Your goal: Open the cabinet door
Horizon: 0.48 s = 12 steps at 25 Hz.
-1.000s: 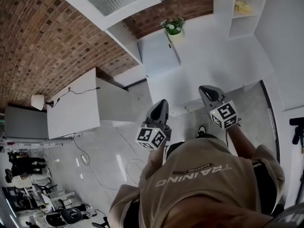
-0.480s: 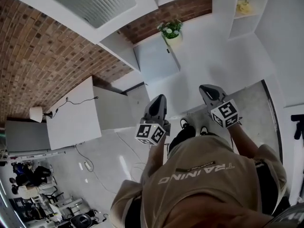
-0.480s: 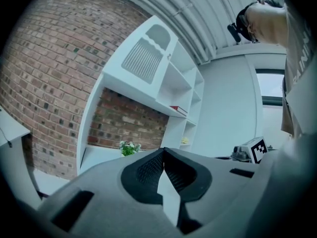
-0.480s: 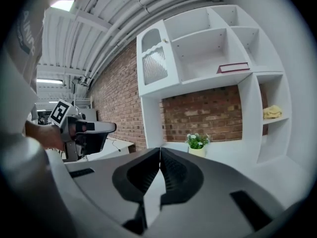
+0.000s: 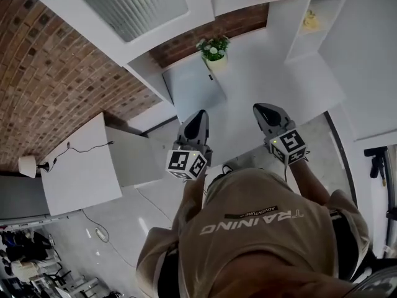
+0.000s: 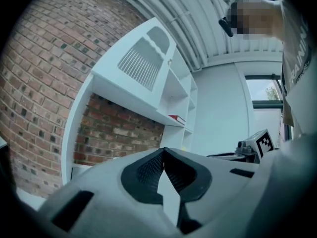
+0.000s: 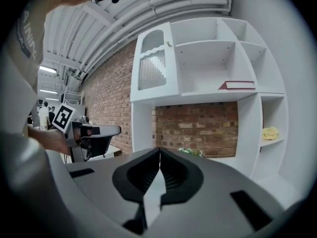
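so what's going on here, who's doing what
A person in a tan shirt holds a gripper in each hand and faces a tall white shelving unit set against a red brick wall. The left gripper and the right gripper are held out in front, both shut with nothing in them, and neither touches anything. The white cabinet door with a slatted panel, at the unit's upper left, looks closed, so opening it has not begun.

rough red brick wall (image 5: 56, 61); smooth matt white cabinet door (image 7: 151, 71) with ribbed slats; glossy pale floor (image 5: 124, 210).
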Motion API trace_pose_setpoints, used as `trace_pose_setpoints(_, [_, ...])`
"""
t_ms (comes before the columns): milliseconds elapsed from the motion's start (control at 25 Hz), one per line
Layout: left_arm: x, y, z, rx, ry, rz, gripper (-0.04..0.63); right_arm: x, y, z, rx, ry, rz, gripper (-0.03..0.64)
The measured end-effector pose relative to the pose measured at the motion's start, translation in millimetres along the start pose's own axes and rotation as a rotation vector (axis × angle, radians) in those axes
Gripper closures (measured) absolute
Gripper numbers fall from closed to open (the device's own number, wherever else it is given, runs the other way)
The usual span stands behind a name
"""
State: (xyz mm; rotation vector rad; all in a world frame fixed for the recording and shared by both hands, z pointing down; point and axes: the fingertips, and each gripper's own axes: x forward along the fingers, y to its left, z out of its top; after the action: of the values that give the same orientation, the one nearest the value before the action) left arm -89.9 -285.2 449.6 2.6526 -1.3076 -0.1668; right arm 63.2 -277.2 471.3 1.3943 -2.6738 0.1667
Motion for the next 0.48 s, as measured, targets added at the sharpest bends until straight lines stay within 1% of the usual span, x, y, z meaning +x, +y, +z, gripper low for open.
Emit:
trace_pose_setpoints(120, [4.8,10.4,-0.6,-0.001,0.012,-0.042,0.588,14.4,4.2,-8.4,0.044,0.018,-0.013,0.603])
trace_pose_setpoints(200, [7.5,19.7,-1.1,-0.003,0.017,-0.053,0.588,23.9,11.0,-14.7,0.034,0.039,-0.005,0.603])
trace_pose_setpoints(280, [9.5,29.5,-2.6,-0.008,0.024,-0.05,0.588,31.4,14.2,-17.8,-0.011,0.055,-0.007,0.603])
trace_pose_setpoints(360, [9.9,34.5,-2.3,-0.017,0.026,-0.043,0.588,37.1,11.6,-12.8,-0.043,0.05,-0.012,0.603])
trace_pose_setpoints(480, [11.8,39.3,0.8,-0.019,0.029,-0.023,0.588,45.8,-0.3,-2.6,-0.031,0.036,-0.006,0.603])
